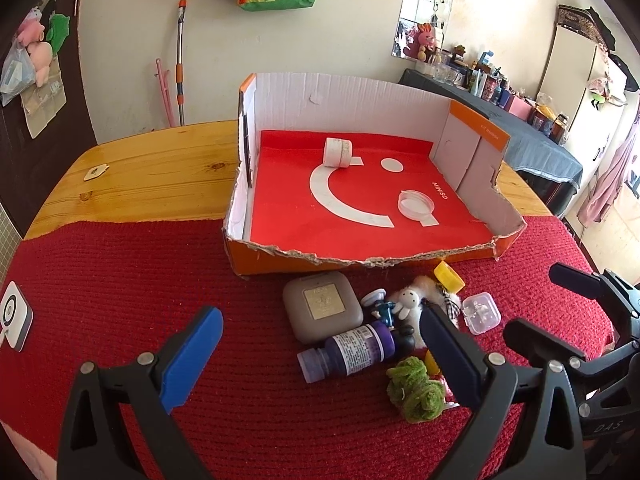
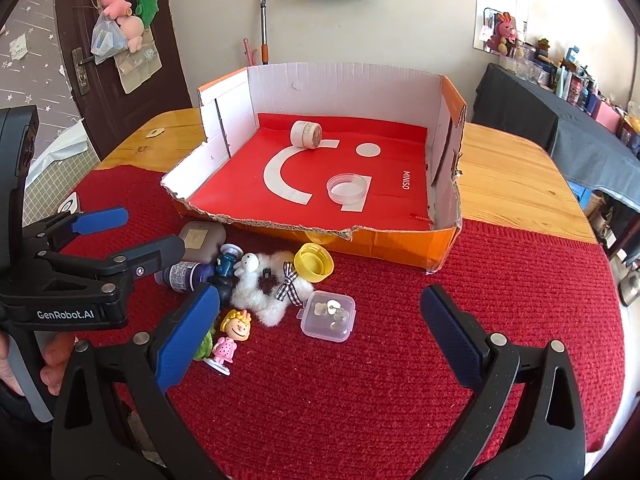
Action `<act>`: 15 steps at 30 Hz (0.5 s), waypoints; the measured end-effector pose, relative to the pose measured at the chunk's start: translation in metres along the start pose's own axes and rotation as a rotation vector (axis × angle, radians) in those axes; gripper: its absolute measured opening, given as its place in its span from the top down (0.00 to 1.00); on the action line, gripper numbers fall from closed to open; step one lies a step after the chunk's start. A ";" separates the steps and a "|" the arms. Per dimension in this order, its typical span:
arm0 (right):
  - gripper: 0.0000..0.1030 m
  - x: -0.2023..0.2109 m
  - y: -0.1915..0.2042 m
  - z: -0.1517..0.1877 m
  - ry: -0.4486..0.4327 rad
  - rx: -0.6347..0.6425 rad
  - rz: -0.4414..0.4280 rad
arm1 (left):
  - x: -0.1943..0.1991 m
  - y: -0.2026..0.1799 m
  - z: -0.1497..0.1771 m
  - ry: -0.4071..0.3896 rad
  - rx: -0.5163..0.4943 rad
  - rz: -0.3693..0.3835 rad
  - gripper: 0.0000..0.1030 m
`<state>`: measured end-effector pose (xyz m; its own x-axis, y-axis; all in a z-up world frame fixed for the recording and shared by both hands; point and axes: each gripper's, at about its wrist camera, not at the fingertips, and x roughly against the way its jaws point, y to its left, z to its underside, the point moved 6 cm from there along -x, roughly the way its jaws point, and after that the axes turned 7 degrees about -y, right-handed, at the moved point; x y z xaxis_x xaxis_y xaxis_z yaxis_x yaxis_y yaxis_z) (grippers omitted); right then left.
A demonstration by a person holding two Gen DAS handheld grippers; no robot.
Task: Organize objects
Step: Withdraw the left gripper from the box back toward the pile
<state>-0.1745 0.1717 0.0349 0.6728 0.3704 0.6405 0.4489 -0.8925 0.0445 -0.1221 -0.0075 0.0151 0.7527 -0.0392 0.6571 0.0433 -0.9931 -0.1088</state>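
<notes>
Clutter sits heaped on the worktop [image 2: 400, 360] just before the torn cardboard box [image 2: 444, 240], both the left hand-held gripper [image 1: 320, 356] and right hand-held gripper [image 2: 320, 336] gaping wide and empty, so picking seems next, perhaps the clear plastic case [image 2: 328, 316].

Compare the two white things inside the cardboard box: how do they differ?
The white jar lies on its side near the back wall; the clear lid lies flat nearer the torn front edge. The jar is opaque and taller; the lid is shallow and see-through. Both are round and rest on the red liner.
</notes>
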 end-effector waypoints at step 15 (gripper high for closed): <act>0.22 -0.006 -0.002 0.021 0.040 -0.011 -0.013 | -0.004 -0.002 0.021 0.040 0.003 0.005 0.10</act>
<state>-0.1665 0.1767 0.0148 0.6427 0.3718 0.6699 0.4513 -0.8903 0.0612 -0.1114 -0.0032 -0.0024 0.7261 -0.0486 0.6858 0.0418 -0.9925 -0.1146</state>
